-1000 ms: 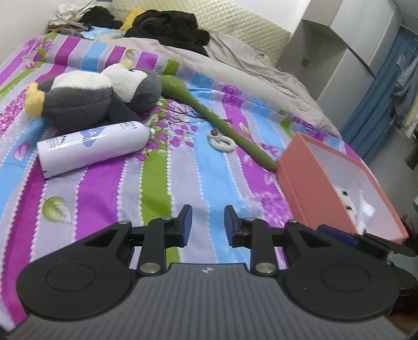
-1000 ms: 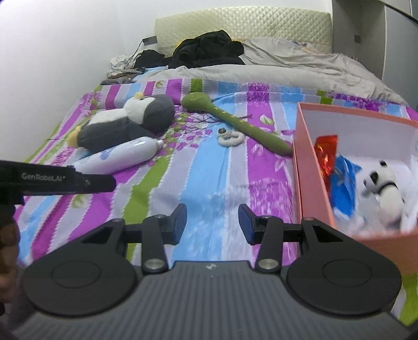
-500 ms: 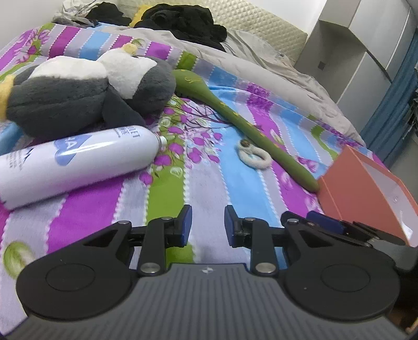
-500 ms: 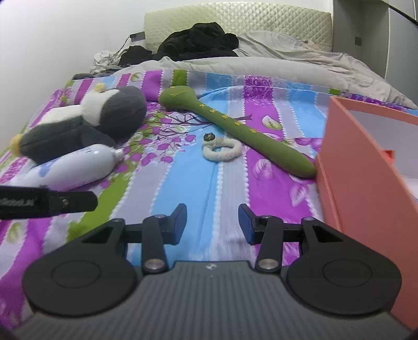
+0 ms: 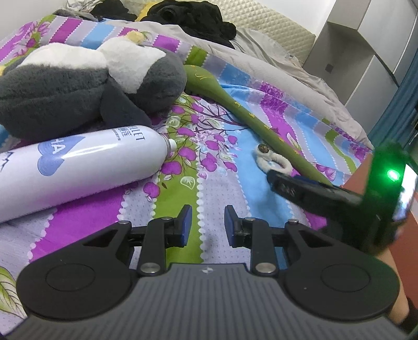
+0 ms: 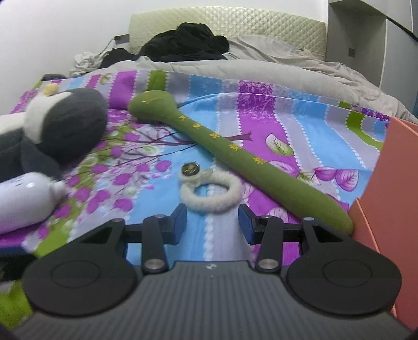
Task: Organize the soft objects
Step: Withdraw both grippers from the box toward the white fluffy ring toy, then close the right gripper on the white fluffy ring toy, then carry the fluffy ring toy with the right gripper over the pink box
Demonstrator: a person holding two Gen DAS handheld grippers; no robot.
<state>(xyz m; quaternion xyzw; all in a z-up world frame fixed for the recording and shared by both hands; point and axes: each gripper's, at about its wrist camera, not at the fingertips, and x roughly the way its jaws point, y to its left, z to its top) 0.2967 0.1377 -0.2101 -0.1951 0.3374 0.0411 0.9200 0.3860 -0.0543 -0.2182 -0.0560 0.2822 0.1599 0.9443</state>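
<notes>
A grey and white plush penguin (image 5: 86, 83) (image 6: 62, 128) lies on the striped bedspread at the left. A long green plush stick (image 5: 250, 117) (image 6: 235, 157) runs diagonally toward the orange box (image 6: 392, 196) (image 5: 358, 180). A small white fluffy ring (image 6: 211, 191) (image 5: 274, 162) lies just ahead of my right gripper (image 6: 213, 222), which is open and empty close above the bed. My left gripper (image 5: 207, 225) is open and empty too, low over the spread near a white spray can (image 5: 78, 167) (image 6: 26, 201). The right gripper's body (image 5: 339, 196) shows at the right in the left wrist view.
Black clothes (image 6: 183, 44) and a grey duvet (image 6: 261, 75) lie by the quilted headboard (image 6: 235, 23). White cupboards (image 5: 365, 52) stand past the bed's right side, with a blue curtain (image 5: 399, 115) beside them.
Both grippers have sunk and moved forward over the bed. The penguin, can and fluffy ring loom larger. The box's inside has dropped out of both views. Neither jaw gap changed.
</notes>
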